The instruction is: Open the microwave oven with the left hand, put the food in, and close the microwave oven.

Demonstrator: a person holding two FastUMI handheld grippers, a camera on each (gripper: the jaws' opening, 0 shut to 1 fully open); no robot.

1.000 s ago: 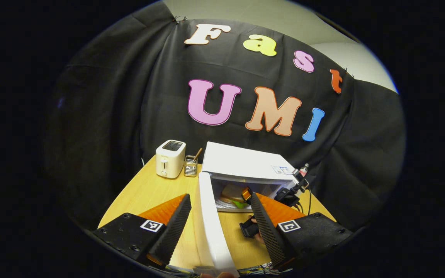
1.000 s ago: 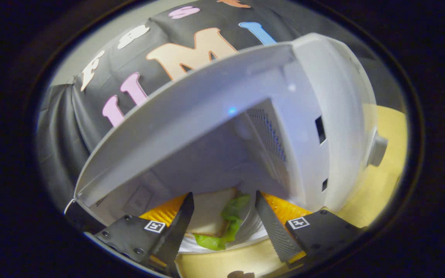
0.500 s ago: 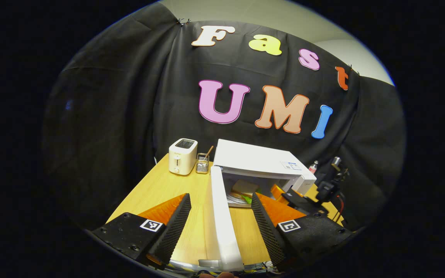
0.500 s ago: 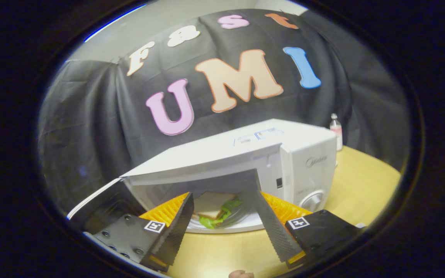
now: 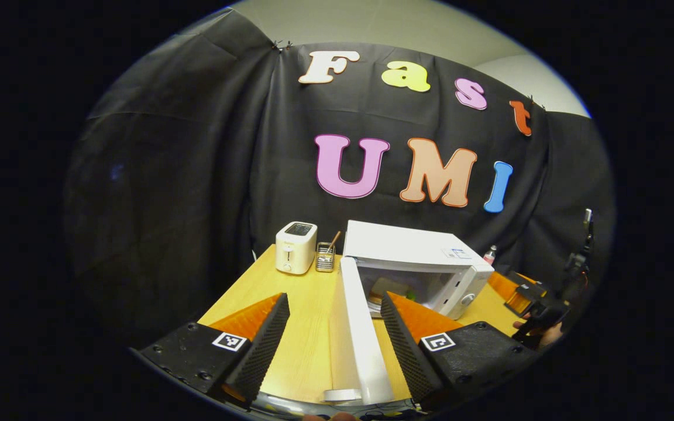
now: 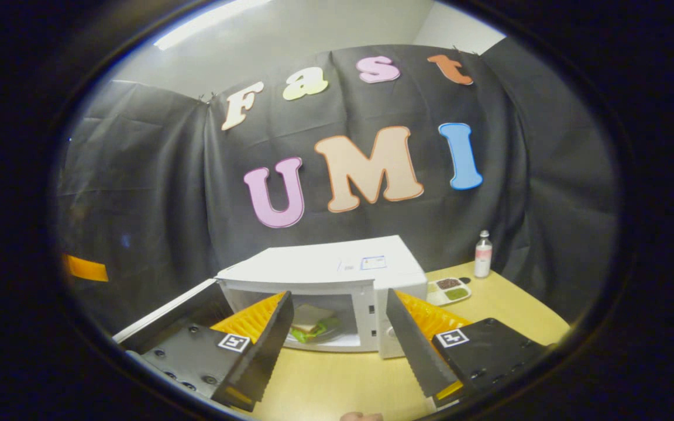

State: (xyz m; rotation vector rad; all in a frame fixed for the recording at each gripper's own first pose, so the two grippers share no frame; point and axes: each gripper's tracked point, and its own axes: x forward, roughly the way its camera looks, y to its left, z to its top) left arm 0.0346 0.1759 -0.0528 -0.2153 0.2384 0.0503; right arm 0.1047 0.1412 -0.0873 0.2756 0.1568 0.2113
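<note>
Left hand-held gripper (image 5: 335, 345) astride door (image 5: 360, 339); sandwich (image 6: 310, 320) clearest from right gripper view.

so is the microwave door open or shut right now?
Open. The door swings out toward the left gripper, and the sandwich shows inside the microwave.

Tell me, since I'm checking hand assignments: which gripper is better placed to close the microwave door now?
Left. The open door stands edge-on between the left gripper fingers, while the right gripper sits back from the microwave.
</note>
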